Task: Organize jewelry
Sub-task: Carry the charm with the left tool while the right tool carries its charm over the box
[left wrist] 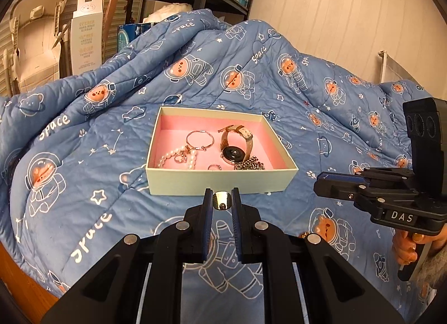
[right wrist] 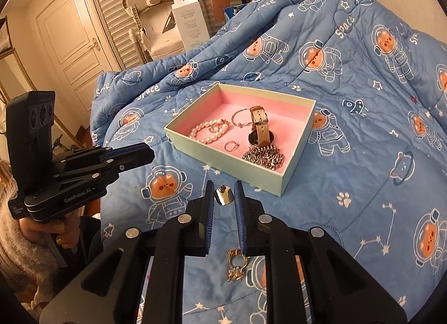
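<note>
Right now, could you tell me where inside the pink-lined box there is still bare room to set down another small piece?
In the box, the pink lining is bare along the far wall and in the far right corner, beyond the watch. The near side is crowded: pearl bracelet, small ring, silver chain pile, with the hoop beside the watch.

Left tool (left wrist: 221,194) tilted downward, fingers nearly closed, right tool (right wrist: 224,187) likewise, a hand (left wrist: 408,245) gripping each handle below
</note>
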Demonstrator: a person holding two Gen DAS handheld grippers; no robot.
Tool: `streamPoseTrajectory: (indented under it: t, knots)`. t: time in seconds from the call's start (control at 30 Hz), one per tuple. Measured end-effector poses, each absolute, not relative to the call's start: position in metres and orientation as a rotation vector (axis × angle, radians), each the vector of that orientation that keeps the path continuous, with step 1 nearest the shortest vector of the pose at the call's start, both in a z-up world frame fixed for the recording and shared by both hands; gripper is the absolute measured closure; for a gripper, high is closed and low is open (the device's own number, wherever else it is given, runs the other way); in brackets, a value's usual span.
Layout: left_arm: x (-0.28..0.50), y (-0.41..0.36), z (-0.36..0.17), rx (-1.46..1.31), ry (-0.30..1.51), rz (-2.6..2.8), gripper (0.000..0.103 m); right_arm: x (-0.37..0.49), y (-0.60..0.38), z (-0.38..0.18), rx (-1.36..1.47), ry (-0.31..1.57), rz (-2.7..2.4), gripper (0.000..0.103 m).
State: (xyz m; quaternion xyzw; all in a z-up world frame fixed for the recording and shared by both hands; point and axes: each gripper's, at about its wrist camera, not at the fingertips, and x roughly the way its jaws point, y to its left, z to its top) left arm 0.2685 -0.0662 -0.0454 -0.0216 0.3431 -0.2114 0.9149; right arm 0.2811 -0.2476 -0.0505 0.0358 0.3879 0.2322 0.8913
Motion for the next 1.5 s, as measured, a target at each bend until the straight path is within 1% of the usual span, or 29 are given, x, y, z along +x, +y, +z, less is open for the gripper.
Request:
streamPoseTrajectory:
  t: [0.3,0.47,0.77,0.93,1.5]
  knots:
    - [0.316,-0.067,-0.039,-0.045,0.738,-0.425,0.09,0.336,-0.234,-0.035,0.035,0.785,0.48,0.088]
    - [0.35,-0.068,-0.044,-0.075,0.807,-0.421,0.09,0.379,-0.236,-0.03,0.058,0.811,0.414,0.088]
    - [0.387,-0.074,-0.061,-0.064,0.896,-0.4,0.09,0.455,-0.246,-0.053,0.23,1.008,0.326,0.088]
    - [0.399,-0.078,-0.072,-0.029,0.941,-0.392,0.09,0.481,-0.245,-0.075,0.343,1.136,0.288,0.088]
    - [0.415,-0.089,-0.087,0.069,0.987,-0.382,0.09,0.511,-0.197,-0.101,0.134,1.23,0.263,0.088]
